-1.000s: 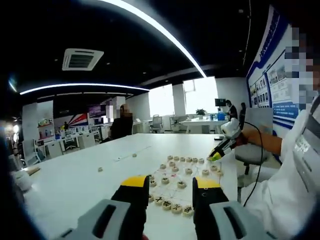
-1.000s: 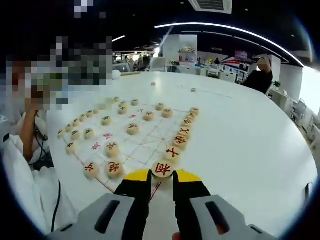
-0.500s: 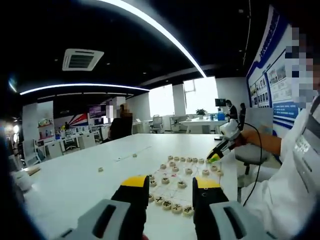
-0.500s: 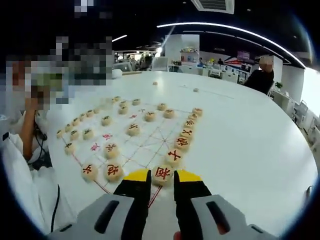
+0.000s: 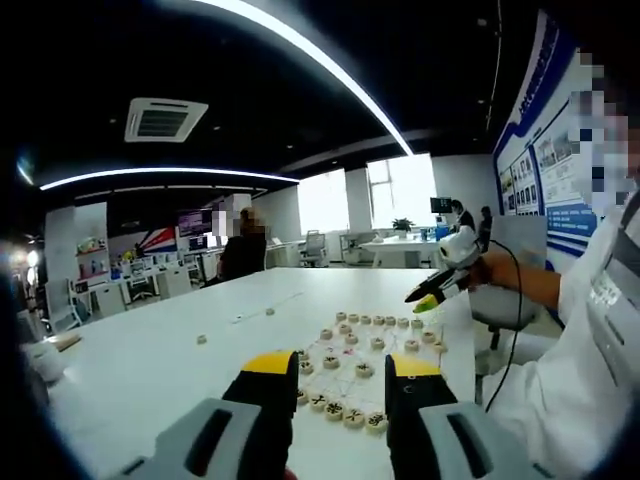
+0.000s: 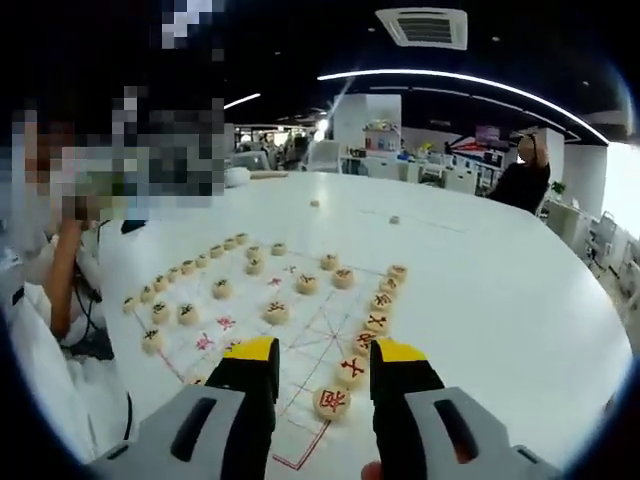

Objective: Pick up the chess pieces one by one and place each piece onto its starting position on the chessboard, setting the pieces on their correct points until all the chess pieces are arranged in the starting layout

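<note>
Resting on chessboard (image 6: 300, 345): round wooden piece (image 6: 331, 402), red character; right tool (image 6: 325, 362) open, empty.

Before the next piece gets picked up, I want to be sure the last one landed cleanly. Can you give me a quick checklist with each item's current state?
1. Right gripper empty, jaws apart: ok.
2. Last placed piece flat on the chessboard, between the jaws and touching neither: ok.
3. That piece on its correct point: cannot tell, though it sits at the near end of the red row by the board's corner.
4. Left gripper empty, jaws apart: ok.
5. Pieces left to pick up: not ok, loose pieces lie on the white table beyond the board.
6. Neighbouring piece undisturbed: ok, it lies flat.
</note>
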Demonstrator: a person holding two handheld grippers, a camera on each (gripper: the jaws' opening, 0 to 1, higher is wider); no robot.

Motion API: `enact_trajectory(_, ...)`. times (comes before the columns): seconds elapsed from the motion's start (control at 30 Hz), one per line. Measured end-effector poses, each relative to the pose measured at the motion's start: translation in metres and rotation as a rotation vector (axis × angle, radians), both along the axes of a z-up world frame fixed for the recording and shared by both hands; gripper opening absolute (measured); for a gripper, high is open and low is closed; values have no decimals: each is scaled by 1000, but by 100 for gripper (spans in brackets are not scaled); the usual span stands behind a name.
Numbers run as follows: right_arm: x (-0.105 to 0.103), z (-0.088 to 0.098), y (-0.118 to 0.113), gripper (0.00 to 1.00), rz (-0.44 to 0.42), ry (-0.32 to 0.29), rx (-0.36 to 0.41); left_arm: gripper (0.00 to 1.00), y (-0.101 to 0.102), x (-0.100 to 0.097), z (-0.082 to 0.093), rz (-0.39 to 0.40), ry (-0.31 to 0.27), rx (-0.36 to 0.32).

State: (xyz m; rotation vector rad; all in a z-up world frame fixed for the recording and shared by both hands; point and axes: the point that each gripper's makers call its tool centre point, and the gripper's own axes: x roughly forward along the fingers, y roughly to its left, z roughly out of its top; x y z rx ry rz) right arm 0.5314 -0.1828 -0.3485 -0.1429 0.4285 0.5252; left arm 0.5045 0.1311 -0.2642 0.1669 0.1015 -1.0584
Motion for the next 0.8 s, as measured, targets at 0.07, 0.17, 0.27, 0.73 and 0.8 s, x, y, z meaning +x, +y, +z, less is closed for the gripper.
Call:
enact_trajectory(0.07, 10, 9, 8, 37, 7, -16, -1, 36, 1, 1, 0, 5, 0, 1)
enact_trajectory(0.17, 30, 22, 23, 37, 39, -37, -24, 36, 4, 2, 1, 14, -1, -3)
enact_trajectory(0.27, 55, 34, 41, 37, 59, -44, -22, 36, 7, 3, 2, 23, -3, -8)
enact_trajectory(0.73, 150, 50, 180, 39, 202, -32, 61, 36, 34, 17, 6, 122, -18, -2)
enact_trajectory(0.8, 172, 44, 198, 39, 203, -33, 42, 36, 36, 17, 6, 126, -21, -1)
